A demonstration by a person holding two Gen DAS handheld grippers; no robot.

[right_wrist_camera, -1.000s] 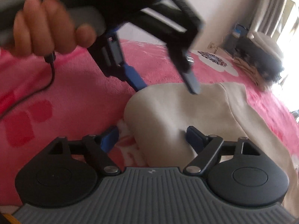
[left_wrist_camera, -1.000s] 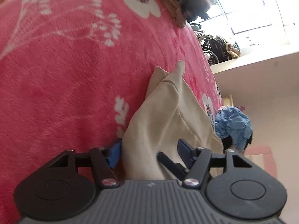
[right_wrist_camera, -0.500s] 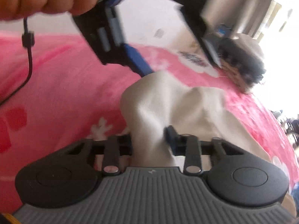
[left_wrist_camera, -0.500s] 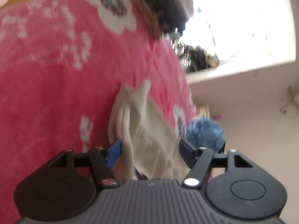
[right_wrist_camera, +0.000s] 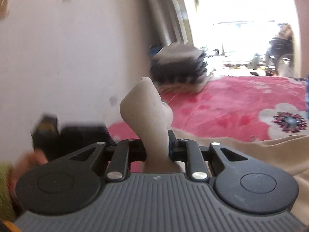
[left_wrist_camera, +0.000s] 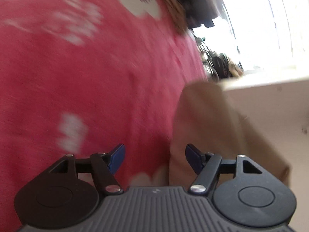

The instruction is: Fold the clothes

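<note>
The right gripper (right_wrist_camera: 156,145) is clamped on a bunched fold of the beige garment (right_wrist_camera: 148,112); its jaws have just been closing on that cloth, and a rounded lump of fabric stands up above the pads. The rest of the garment trails off to the right of that gripper, lying on the pink flowered blanket (right_wrist_camera: 241,104). At the blanket's far edge, near the wall, sits a stack of folded clothes (right_wrist_camera: 179,67), dark layers with a grey piece on top.

The left gripper (left_wrist_camera: 154,154) stands wide with nothing pinched. Its blue fingertips (left_wrist_camera: 116,155) hang over the blanket, and the garment (left_wrist_camera: 212,127) rises as a tan sheet behind the right-hand finger; whether it touches that finger is unclear in the motion blur. In the right wrist view a blurred hand (right_wrist_camera: 25,164) and a dark device show at the lower left.
</note>
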